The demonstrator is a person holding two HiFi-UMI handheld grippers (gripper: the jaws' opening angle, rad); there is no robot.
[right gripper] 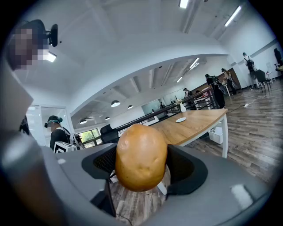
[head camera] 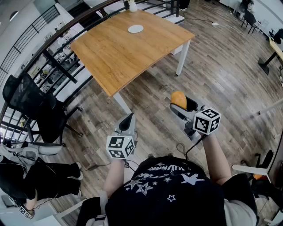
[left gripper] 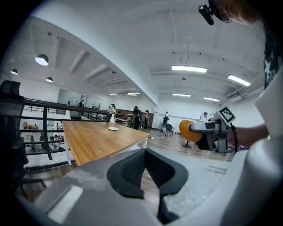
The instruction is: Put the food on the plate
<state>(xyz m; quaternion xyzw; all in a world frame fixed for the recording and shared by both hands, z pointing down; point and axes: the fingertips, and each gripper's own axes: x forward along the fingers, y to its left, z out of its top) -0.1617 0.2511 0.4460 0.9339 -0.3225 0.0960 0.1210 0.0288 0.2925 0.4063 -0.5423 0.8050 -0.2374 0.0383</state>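
Observation:
An orange-brown potato (head camera: pixel 177 98) sits between the pads of my right gripper (head camera: pixel 181 103), which is shut on it and held over the wood floor, well short of the table. The right gripper view shows the potato (right gripper: pixel 141 161) filling the gap between the jaws of that gripper (right gripper: pixel 142 150). My left gripper (head camera: pixel 128 117) hangs to the left, shut and empty, its tips touching (left gripper: pixel 146 152). A small white plate (head camera: pixel 135 29) lies near the far side of the wooden table (head camera: pixel 128 57). The left gripper view shows the plate (left gripper: pixel 113 128) and the held potato (left gripper: pixel 185 130).
A white vase (head camera: pixel 132 6) stands behind the plate at the table's far edge. A black railing (head camera: pixel 48 48) runs along the table's left side. A black office chair (head camera: pixel 31 103) is at the left, and a seated person (head camera: pixel 40 176) is at the lower left. Wood floor lies between me and the table.

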